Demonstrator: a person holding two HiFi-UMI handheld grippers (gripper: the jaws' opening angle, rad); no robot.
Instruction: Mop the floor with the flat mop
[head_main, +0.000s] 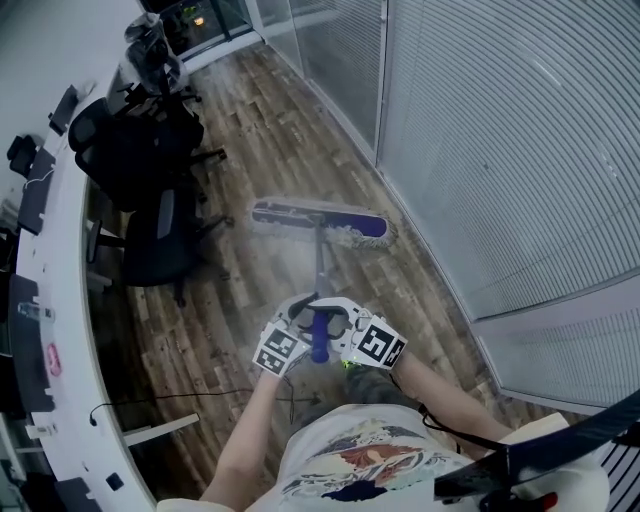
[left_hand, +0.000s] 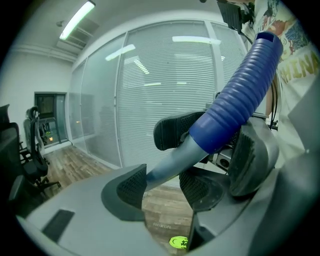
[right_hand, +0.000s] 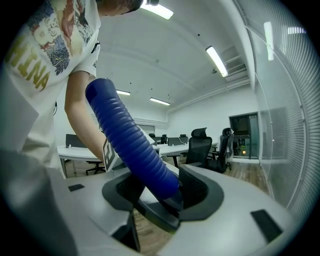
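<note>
The flat mop lies with its blue head (head_main: 320, 222) on the wooden floor (head_main: 270, 130), close to the glass wall. Its grey pole (head_main: 320, 268) runs back to a blue ribbed grip (head_main: 319, 342) in front of the person. My left gripper (head_main: 303, 322) and right gripper (head_main: 338, 325) meet at that grip from either side. In the left gripper view the grey pole (left_hand: 172, 162) crosses between the jaws of my left gripper (left_hand: 165, 185), against the left pad (left_hand: 131, 186). In the right gripper view the blue grip (right_hand: 132, 145) fills the gap of my right gripper (right_hand: 159, 187), which is shut on it.
Black office chairs (head_main: 150, 170) stand to the left of the mop, beside a curved white desk (head_main: 60, 300). A glass wall with blinds (head_main: 500, 150) bounds the floor on the right. A black cable (head_main: 170, 398) lies on the floor near the person's feet.
</note>
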